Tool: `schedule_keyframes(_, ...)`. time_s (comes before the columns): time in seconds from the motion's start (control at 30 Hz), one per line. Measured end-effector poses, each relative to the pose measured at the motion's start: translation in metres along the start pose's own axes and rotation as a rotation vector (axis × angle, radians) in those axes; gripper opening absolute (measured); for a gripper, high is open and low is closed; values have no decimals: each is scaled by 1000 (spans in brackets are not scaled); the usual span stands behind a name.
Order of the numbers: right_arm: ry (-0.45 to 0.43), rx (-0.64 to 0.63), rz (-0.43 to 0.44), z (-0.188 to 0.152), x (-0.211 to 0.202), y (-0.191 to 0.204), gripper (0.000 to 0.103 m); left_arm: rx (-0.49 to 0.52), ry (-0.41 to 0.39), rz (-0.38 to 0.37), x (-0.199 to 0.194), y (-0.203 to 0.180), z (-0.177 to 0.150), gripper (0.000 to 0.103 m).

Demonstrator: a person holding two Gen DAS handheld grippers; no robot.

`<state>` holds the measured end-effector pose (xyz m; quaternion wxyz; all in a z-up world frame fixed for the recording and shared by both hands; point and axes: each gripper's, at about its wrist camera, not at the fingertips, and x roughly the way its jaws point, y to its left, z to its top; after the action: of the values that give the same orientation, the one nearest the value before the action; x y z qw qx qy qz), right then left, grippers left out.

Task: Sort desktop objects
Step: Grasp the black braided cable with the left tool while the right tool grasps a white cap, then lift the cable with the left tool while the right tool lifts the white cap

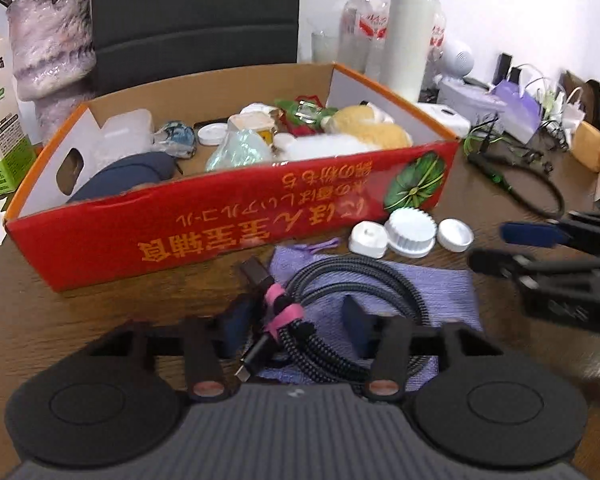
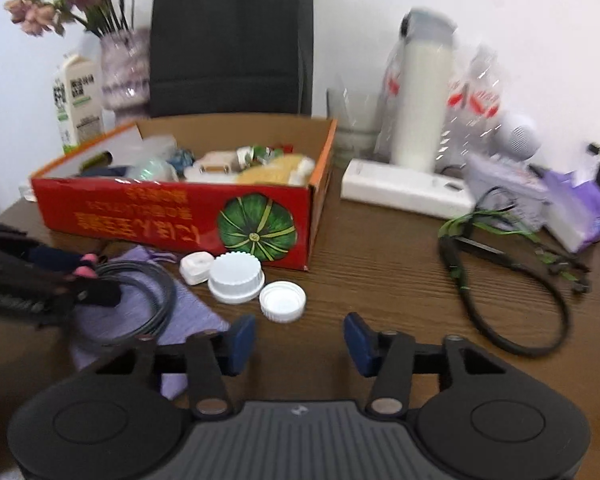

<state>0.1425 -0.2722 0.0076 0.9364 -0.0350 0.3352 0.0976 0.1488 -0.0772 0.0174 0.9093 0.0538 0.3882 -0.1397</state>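
Note:
A coiled grey braided cable (image 1: 340, 280) with a pink strap lies on a purple cloth (image 1: 440, 292) in front of the red cardboard box (image 1: 240, 224). My left gripper (image 1: 296, 322) is shut on the strapped part of the coil, one blue pad on each side. In the right wrist view that gripper (image 2: 92, 280) comes in from the left over the cable (image 2: 156, 280) and cloth (image 2: 196, 312). Three white caps (image 2: 236, 276) sit beside the box (image 2: 172, 216). My right gripper (image 2: 300, 344) hovers open just behind them with nothing between its pads; the left wrist view shows it (image 1: 496, 246) at the right.
The box holds several mixed items. Behind it stand a vase (image 1: 52, 40), a milk carton (image 1: 0, 120), a black chair back and a white flask (image 2: 422, 108). To the right lie a white flat case (image 2: 404, 188), a purple tissue pack (image 2: 580, 216) and a black cable loop (image 2: 520, 280).

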Motion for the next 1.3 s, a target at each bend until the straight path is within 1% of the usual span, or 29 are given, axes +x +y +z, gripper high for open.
schedule_keyframes(0.03, 12, 7, 10, 3, 9, 0, 41, 6, -6, 4, 1, -1, -1, 34)
schedule_keyframes(0.07, 3, 15, 16, 6, 15, 0, 41, 8, -15, 3, -1, -1, -1, 31)
schedule_keyframes(0.1, 4, 8, 16, 8, 19, 1, 37, 8, -21, 5, -3, 0, -1, 27)
schedule_keyframes(0.13, 4, 5, 15, 11, 21, 2, 27, 5, -32, 11, -6, 1, -1, 24)
schedule_keyframes(0.17, 5, 5, 16, 12, 22, 4, 27, -2, -42, 18, -9, 1, -1, 23)
schedule_keyframes(0.27, -13, 17, 28, 11, 13, 7, 27, -26, -89, -10, -31, 2, -1, 23)
schedule_keyframes(0.33, -41, 14, 20, 7, -3, 10, 27, -44, -135, -25, -52, 2, -3, 23)
schedule_keyframes(0.4, -83, 10, 22, 0, -29, 15, 27, -67, -178, -28, -77, 3, -9, 23)
schedule_keyframes(0.5, -115, 18, 61, -17, -70, 25, 27, -102, -200, -49, -110, 8, -29, 23)
schedule_keyframes(0.67, -131, -4, 123, -61, -124, 54, 27, -141, -179, -39, -145, 3, -75, 23)
schedule_keyframes(0.7, -132, -4, 124, -69, -134, 59, 27, -152, -175, -32, -151, 1, -85, 23)
schedule_keyframes(0.8, -136, 2, 122, -93, -159, 72, 27, -173, -161, -51, -167, -3, -116, 23)
schedule_keyframes(0.87, -127, 11, 117, -107, -173, 78, 27, -185, -148, -50, -175, -8, -134, 23)
schedule_keyframes(0.93, -122, 18, 120, -119, -185, 82, 27, -195, -135, -47, -182, -12, -147, 23)
schedule_keyframes(1.0, -122, 17, 123, -132, -198, 88, 27, -199, -138, -49, -191, -17, -160, 23)
schedule_keyframes(1.13, -126, 32, 126, -154, -216, 95, 27, -166, -127, -54, -202, -25, -180, 23)
schedule_keyframes(1.3, -125, 16, 114, -165, -227, 102, 27, -197, -103, -55, -207, -21, -195, 23)
